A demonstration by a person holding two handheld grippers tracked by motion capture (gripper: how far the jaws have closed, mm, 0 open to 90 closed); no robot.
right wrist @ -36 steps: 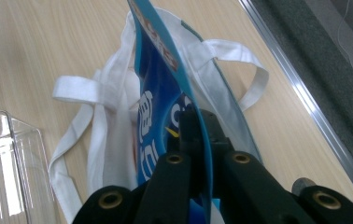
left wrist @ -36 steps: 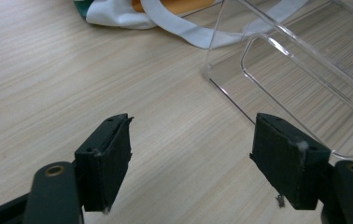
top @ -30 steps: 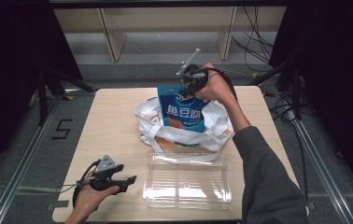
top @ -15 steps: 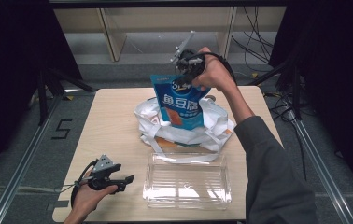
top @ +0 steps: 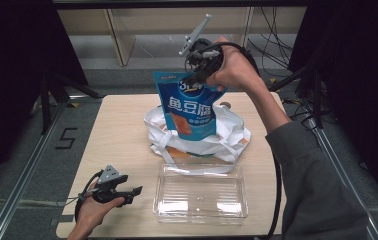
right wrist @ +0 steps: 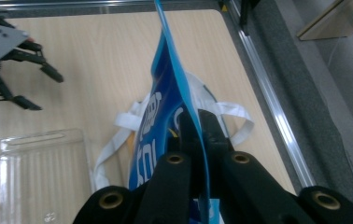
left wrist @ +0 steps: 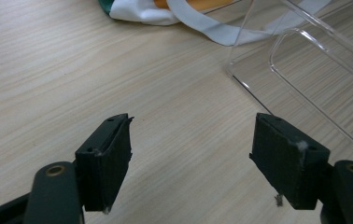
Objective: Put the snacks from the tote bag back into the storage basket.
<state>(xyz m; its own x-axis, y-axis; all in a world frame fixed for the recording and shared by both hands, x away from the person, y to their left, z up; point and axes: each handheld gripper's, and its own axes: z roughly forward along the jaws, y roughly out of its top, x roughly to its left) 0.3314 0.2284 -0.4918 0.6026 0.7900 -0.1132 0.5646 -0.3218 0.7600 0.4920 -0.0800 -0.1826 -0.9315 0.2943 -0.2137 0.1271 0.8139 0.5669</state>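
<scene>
Right tool (top: 197, 79) pinches the top edge of a blue snack pouch (top: 191, 107), jaws pressed flat on the thin seal. In the right gripper view the pouch (right wrist: 165, 102) runs edge-on straight out of the jaws. Gripping at the seal lets the pouch hang plumb under the tool, contents settled low, so it can clear the bag mouth without snagging.

Pouch hangs in the air above the white tote bag (top: 227, 135), its lower end just at or inside the bag's opening; hard to say if it is fully free. The bag lies slumped on the wooden surface (top: 117, 130), straps loose toward the front.

Clear plastic tray (top: 202, 195) sits near the front edge, just in front of the bag, empty. Likely the drop spot: close by, open-topped, short carry.

Left tool (top: 127, 192) rests low at the front left, beside the tray and apart from it. Jaws spread, nothing between them; the left gripper view has bare wood under the tool (left wrist: 193, 154). Probably parked there to steady the tray or bag if needed.
</scene>
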